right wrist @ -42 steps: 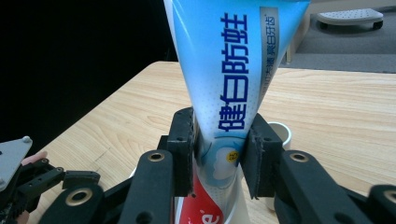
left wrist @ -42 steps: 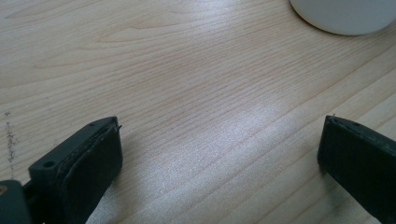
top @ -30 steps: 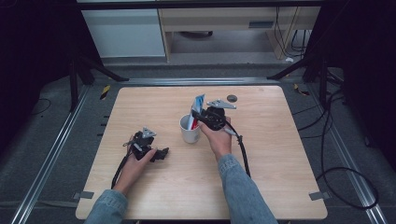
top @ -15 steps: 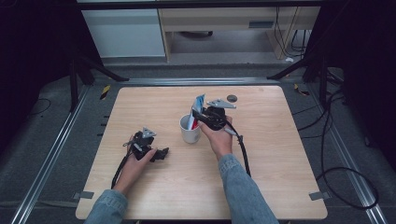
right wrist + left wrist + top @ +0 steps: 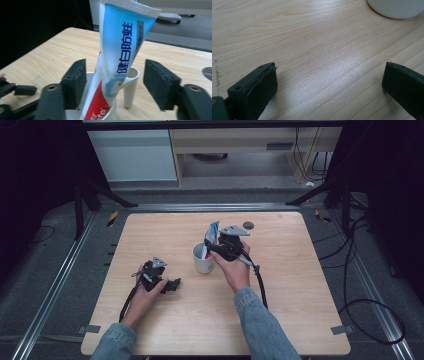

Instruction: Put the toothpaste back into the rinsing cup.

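You are working at a pale wooden tabletop, with both forearms coming in from its near edge. Near the middle of it a white mug is standing upright, and a blue, white and red toothpaste tube is standing inside it, its crimped end sticking up above the rim and leaning a little. Your right claw is hovering just beside the mug, level with the tube; in the right gripper view the tube is rising between the two black jaws with a clear gap on either side, so the pads are not pressing on it. Those jaws have just been opening, and the tube is resting in the mug on its own. Your left claw is lying low on the tabletop to the left of the mug and apart from it, jaws standing wide with only bare wood between them and the mug's base showing farther off. A small dark disc is lying near the far edge, beyond your right hand.
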Tool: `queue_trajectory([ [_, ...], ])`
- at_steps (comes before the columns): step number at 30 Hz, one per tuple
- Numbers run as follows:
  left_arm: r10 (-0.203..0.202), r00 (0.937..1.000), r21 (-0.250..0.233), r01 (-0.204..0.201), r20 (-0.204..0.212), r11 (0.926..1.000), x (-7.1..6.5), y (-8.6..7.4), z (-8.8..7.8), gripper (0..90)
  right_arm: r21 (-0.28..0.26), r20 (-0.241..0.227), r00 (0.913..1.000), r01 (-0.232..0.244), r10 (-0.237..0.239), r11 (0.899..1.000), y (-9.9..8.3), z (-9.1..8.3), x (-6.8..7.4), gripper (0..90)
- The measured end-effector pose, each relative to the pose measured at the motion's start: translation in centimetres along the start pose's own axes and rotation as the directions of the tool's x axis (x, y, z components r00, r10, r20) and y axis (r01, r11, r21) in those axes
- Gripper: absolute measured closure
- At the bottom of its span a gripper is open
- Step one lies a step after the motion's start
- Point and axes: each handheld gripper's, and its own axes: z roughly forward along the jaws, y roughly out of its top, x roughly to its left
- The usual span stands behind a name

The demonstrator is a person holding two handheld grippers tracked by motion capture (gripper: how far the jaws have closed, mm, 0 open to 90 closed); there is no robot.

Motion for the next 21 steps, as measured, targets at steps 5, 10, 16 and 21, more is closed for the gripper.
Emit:
queue_trajectory([
  [5,0.000,1.0000,0.000,0.000,0.000,1.0000,0.0,0.0,0.0,0.0,0.008,0.046,0.9987,0.020,-0.020,1.000,0.2,-0.4,0.1,23.3],
  [10,0.000,1.0000,0.000,0.000,0.000,1.0000,0.0,0.0,0.0,0.0,0.036,0.078,0.9958,0.046,-0.049,0.998,0.4,-0.7,0.1,15.3],
  [16,0.000,1.0000,0.000,0.000,0.000,1.0000,0.0,0.0,0.0,0.0,0.045,0.076,0.9948,0.064,-0.068,0.997,0.7,-1.1,0.2,9.9],
  [21,0.000,1.0000,0.000,0.000,0.000,1.0000,0.0,0.0,0.0,0.0,0.050,0.068,0.9940,0.082,-0.085,0.995,0.9,-1.6,0.1,7.6],
])
